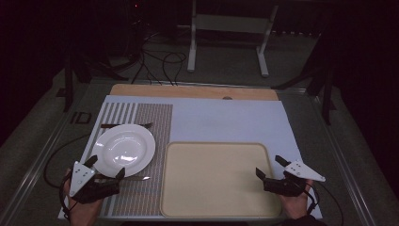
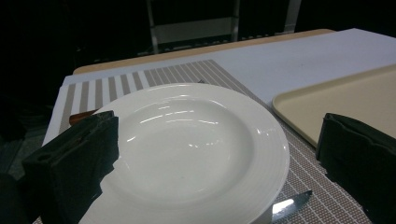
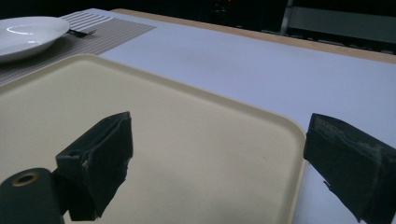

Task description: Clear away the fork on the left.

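Note:
A white plate (image 1: 123,149) rests on a striped placemat (image 1: 149,120) at the table's left. A fork (image 1: 126,125) lies beyond the plate and a knife (image 1: 141,178) lies on its near side. My left gripper (image 1: 104,168) stands open at the plate's near rim, its jaws wide apart on either side of the plate (image 2: 187,149). The knife tip (image 2: 290,204) peeks out under the rim. A beige tray (image 1: 216,179) lies bare in the middle. My right gripper (image 1: 269,166) is open over the tray's right edge (image 3: 297,154), holding nothing.
A pale blue mat (image 1: 230,117) covers the table, with a wooden strip (image 1: 193,92) along its far edge. A white metal stand (image 1: 228,28) and cables (image 1: 160,61) sit on the floor beyond. Plate (image 3: 28,35) and fork (image 3: 80,32) appear far left in the right gripper view.

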The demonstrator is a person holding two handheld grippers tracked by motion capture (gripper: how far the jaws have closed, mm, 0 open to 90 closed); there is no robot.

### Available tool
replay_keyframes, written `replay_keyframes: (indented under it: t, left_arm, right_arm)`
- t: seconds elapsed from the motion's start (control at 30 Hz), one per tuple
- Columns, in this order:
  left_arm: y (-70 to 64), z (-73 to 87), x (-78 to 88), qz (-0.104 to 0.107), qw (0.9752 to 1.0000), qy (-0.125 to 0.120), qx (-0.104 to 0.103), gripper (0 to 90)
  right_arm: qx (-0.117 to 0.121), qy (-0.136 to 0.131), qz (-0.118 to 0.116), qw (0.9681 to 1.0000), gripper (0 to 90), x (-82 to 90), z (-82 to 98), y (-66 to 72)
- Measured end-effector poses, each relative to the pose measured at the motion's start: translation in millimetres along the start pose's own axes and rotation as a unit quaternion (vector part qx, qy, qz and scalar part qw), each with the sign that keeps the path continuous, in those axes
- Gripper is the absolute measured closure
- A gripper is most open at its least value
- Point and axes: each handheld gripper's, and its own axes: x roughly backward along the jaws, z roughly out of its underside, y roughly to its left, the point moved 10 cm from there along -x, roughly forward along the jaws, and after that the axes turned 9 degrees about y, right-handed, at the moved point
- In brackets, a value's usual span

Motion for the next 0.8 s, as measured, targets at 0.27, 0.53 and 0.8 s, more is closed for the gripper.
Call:
replay_keyframes:
  t: [0.27, 0.53, 0.8]
  left_arm:
    - [2.5, 1.0, 0.3, -0.008, 1.0000, 0.003, 0.001, 0.0]
    - [6.3, -0.4, 0.6, -0.017, 0.9997, 0.013, 0.011, 0.0]
    - [8.3, -7.9, 2.3, -0.023, 0.9996, 0.019, -0.001, 0.0]
  right_arm:
    - [-0.001, 0.000, 0.000, 1.0000, 8.2, -1.3, -0.2, -0.4]
    - [-0.007, 0.001, 0.004, 1.0000, 8.2, -1.3, 1.1, -2.5]
    - [-0.005, 0.003, 0.005, 1.0000, 8.2, -2.8, 2.2, -2.5]
